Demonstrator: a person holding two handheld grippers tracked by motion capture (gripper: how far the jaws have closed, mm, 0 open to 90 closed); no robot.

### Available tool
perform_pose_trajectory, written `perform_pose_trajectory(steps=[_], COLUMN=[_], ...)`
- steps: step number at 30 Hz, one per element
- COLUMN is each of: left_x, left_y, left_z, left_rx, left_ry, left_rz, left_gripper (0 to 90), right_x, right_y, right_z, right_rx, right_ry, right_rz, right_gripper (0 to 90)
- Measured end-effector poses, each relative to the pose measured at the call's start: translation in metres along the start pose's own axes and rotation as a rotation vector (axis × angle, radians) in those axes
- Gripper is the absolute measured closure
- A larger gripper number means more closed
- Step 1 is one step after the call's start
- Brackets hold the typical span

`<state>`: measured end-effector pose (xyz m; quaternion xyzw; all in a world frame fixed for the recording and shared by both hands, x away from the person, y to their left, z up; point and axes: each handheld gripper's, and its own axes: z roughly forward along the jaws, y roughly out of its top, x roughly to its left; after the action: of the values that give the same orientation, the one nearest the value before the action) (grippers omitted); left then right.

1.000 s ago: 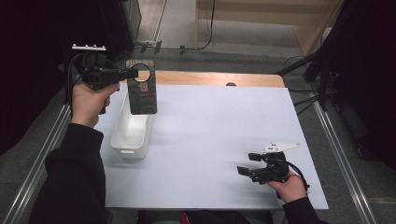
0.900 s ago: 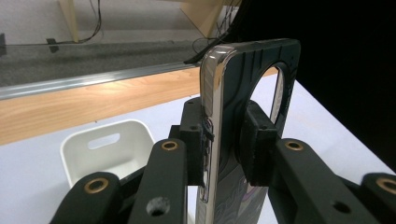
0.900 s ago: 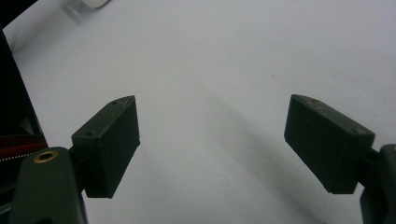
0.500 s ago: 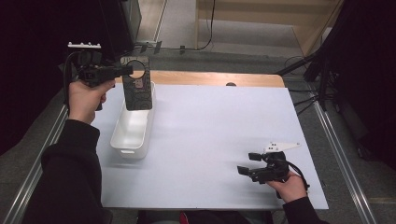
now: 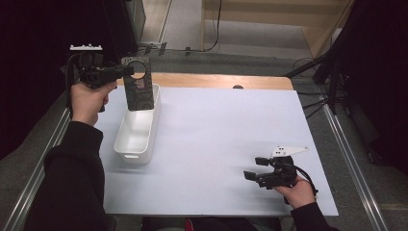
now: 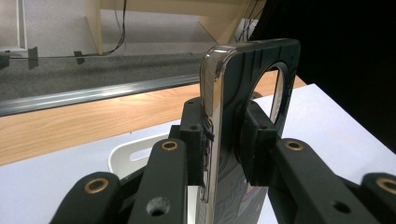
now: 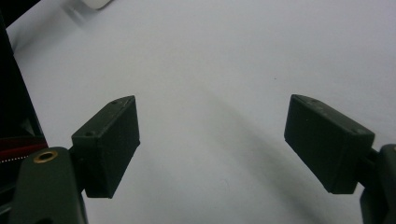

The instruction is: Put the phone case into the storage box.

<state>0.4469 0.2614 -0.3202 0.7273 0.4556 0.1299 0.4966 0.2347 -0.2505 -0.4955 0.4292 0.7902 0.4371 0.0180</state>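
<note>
A dark phone case [image 5: 140, 91] with a round camera cut-out hangs upright over the far end of a white bin [image 5: 138, 128]. My left gripper [image 5: 129, 70] is shut on its upper part, held up at the far left. In the left gripper view the phone case [image 6: 224, 116] stands edge-on between the two pads [image 6: 194, 140], with the bin's rim [image 6: 135, 154] below. My right gripper [image 5: 255, 168] rests low at the near right of the white table [image 5: 221, 120], open. Nothing lies between its pads [image 7: 109, 144] in the right gripper view, just the table surface [image 7: 210, 93].
A wooden strip [image 5: 216, 81] runs along the table's far edge, with a small dark knob [image 5: 237, 87] on it. Metal rails [image 5: 346, 159] flank the table. Cables [image 5: 312, 103] lie on the floor at the right. Dark curtains stand at both sides.
My left gripper has carried the phone case slightly left and higher above the bin's far end. The right gripper has stayed in place.
</note>
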Motion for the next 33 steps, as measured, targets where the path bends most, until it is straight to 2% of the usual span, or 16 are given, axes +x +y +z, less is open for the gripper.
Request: perform_pose_trajectory(steps=[14, 20, 25, 30, 33], left_x=[0.014, 0.019, 0.021, 0.026, 0.029], left_y=[0.000, 0.001, 0.001, -0.001, -0.002], left_z=[0.011, 0.017, 0.024, 0.030, 0.032], left_rx=[-0.013, -0.020, -0.023, -0.024, -0.022], left_ry=[0.020, 0.037, 0.043, 0.045, 0.064], left_rz=[-0.012, -0.010, 0.011, -0.001, 0.006], left_gripper=[73.3, 73.3, 73.2, 73.2, 73.2], right_x=[0.001, 0.001, 0.001, 0.002, 0.000], right_y=[-0.003, -0.005, -0.006, -0.006, -0.006], right_z=[0.000, -0.001, 0.000, 0.001, 0.000], right_rx=[-0.001, -0.002, 0.003, 0.002, -0.002], right_ry=[-0.011, -0.017, -0.016, -0.012, -0.015], right_rz=[0.008, 0.017, 0.020, 0.022, 0.026], right_gripper=[17.0, 17.0, 17.0, 17.0, 17.0])
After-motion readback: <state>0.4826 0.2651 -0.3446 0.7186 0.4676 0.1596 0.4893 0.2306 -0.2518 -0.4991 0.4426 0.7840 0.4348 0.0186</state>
